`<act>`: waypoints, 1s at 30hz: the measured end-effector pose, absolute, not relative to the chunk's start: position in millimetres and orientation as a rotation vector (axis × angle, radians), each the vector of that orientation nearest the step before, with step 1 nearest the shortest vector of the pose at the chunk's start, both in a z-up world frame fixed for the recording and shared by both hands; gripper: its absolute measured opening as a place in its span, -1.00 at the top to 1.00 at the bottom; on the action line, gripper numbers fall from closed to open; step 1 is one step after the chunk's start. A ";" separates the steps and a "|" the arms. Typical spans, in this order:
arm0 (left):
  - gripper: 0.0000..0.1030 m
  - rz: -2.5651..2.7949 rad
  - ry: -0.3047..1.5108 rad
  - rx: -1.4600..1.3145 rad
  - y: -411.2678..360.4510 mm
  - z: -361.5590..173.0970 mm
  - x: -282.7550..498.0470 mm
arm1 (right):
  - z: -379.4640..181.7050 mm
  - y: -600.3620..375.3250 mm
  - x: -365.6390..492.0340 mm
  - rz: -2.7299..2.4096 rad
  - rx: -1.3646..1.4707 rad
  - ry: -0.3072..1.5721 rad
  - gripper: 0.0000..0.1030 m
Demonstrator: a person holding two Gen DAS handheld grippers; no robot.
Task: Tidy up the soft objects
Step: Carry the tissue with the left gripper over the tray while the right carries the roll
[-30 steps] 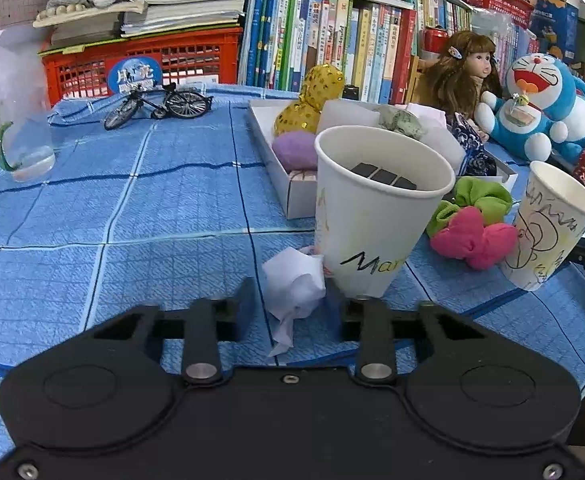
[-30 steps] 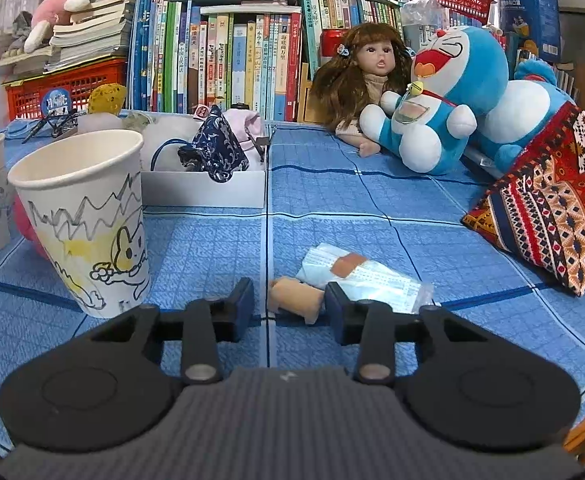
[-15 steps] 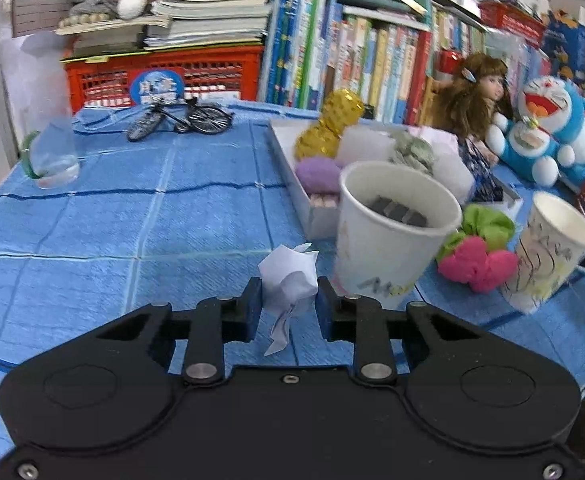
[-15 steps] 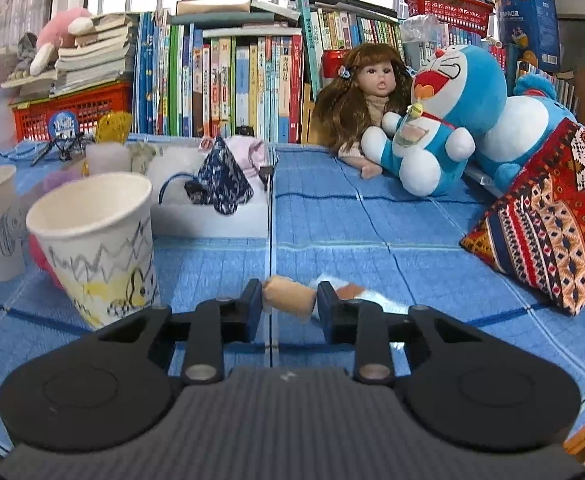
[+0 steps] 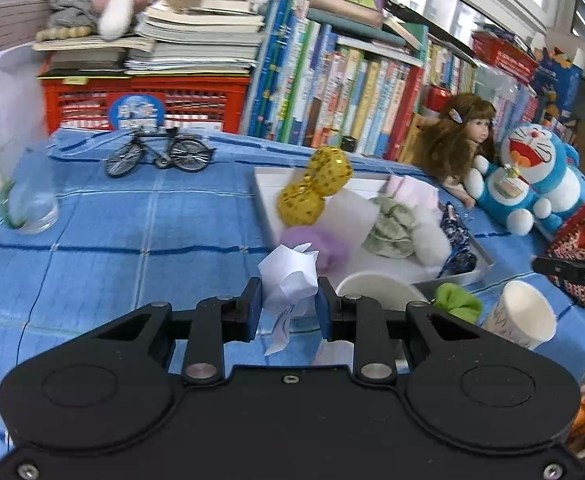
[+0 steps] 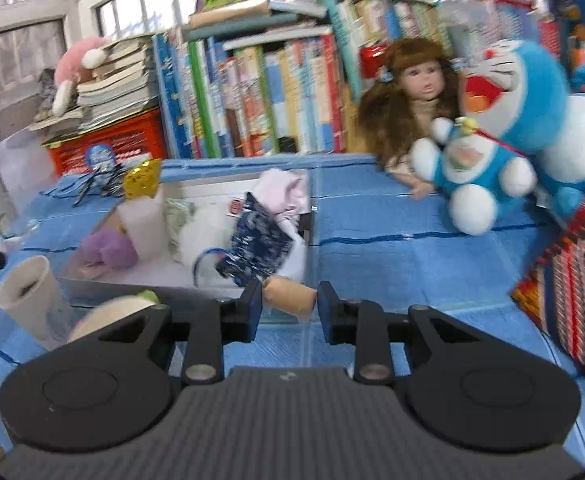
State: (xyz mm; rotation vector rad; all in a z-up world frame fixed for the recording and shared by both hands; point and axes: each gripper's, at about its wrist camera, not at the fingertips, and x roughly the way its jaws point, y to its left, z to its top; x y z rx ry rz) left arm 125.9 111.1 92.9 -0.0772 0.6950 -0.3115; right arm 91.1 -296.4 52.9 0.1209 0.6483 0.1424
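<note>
Both grippers loaded, both in the air.

Left gripper: jaws closed to the width of a crumpled white tissue, pinched between the pads, tail hanging below. It sits near the front-left corner of the white tray, above the blue tablecloth.

Right gripper: jaws narrowed on a tan foam-like roll, held crosswise, just short of the tray's near wall.

Done, judging by the tray contents: gold sequin scrunchie, purple soft lump, green fabric piece, white fluffy ball, navy patterned pouch, pink cloth.

Left: drop the tissue and the roll in. A green scrunchie lies outside on the cloth between 2 paper cups, probably next. Whether the Doraemon plush and doll count, can't tell.

Text: nothing readable. Round blue sticker on the red crate has characters, too blurred. Small red/white tag at the pouch, illegible. Book spines blurred. Cup doodles only.
</note>
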 end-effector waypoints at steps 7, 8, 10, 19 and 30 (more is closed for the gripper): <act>0.49 -0.449 0.826 -0.128 85.2 108.5 174.0 | 67.3 -277.3 145.2 0.212 0.066 0.795 0.32; 0.49 -0.460 0.842 -0.128 80.3 110.0 180.6 | 67.0 -273.4 151.1 0.218 0.060 0.821 0.32; 0.49 -0.487 0.881 -0.128 68.6 112.4 195.1 | 66.2 -264.2 162.7 0.252 0.044 0.867 0.32; 0.49 -0.547 1.057 -0.072 28.3 109.9 252.5 | 50.5 -235.6 207.7 0.326 -0.003 1.043 0.33; 0.49 -0.494 1.214 -0.003 8.2 61.1 299.0 | 36.8 -218.8 246.1 0.320 -0.003 1.055 0.34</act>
